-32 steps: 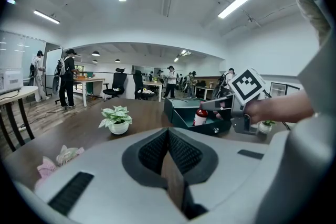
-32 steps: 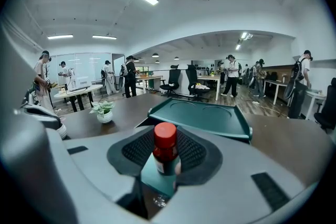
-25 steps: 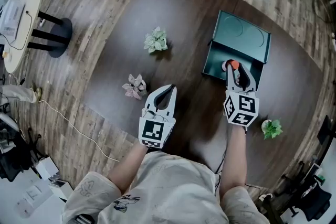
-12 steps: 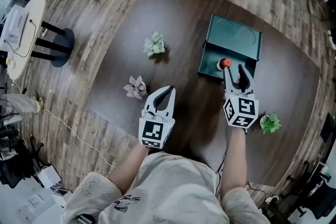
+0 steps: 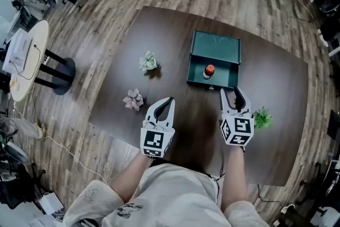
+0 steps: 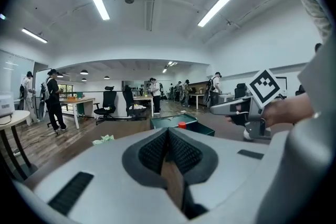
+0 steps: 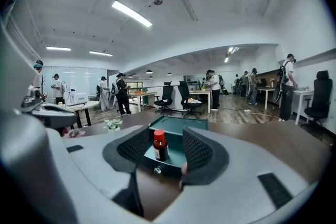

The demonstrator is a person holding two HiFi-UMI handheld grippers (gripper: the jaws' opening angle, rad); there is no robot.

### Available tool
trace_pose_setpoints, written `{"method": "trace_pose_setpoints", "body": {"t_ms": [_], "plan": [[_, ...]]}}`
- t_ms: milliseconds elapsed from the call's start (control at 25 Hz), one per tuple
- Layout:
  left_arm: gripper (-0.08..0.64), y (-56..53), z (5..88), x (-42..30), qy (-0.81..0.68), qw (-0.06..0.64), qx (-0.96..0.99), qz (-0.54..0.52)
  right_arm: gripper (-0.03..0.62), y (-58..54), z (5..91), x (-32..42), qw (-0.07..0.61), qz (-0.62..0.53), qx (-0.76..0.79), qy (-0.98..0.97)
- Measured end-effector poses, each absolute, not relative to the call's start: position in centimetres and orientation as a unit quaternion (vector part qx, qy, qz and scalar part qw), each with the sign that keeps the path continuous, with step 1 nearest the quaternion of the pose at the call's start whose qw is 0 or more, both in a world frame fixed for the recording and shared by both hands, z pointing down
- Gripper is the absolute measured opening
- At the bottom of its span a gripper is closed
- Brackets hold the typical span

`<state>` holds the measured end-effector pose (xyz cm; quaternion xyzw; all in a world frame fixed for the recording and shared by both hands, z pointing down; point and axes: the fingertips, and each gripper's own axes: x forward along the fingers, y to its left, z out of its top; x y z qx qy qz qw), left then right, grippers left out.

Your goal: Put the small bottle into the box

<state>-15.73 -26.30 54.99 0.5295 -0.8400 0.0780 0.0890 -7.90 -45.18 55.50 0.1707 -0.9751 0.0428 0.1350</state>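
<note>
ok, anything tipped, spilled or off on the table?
Nothing stands out. The small bottle stands upright inside the open box, no spill visible, and the three little plants sit apart on the table.

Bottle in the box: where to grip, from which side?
The bottle stands upright in the box. The walls shield its base, and the open lid blocks the far side. So likely grip the upper body just under the red cap, coming from above on the near side.

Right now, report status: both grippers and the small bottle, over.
Left gripper shut, empty. Right gripper open, jaws just opened, nothing between them. Small bottle upright inside box. Nothing in the way.
</note>
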Motion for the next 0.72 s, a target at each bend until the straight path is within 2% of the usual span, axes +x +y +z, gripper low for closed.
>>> {"method": "trace_pose_setpoints", "body": {"t_ms": [360,720], "plan": [[0.002,-26.9,50.2,-14.7,-0.840,0.039,0.535,0.079,0.204,-45.4,52.5,-0.9,0.098,0.058,0.215,-0.970],[0.002,-27.0,45.4,-17.5,-0.836,-0.014,0.547,0.050,0.204,-44.3,48.2,0.5,0.066,0.038,0.255,-0.964]]}}
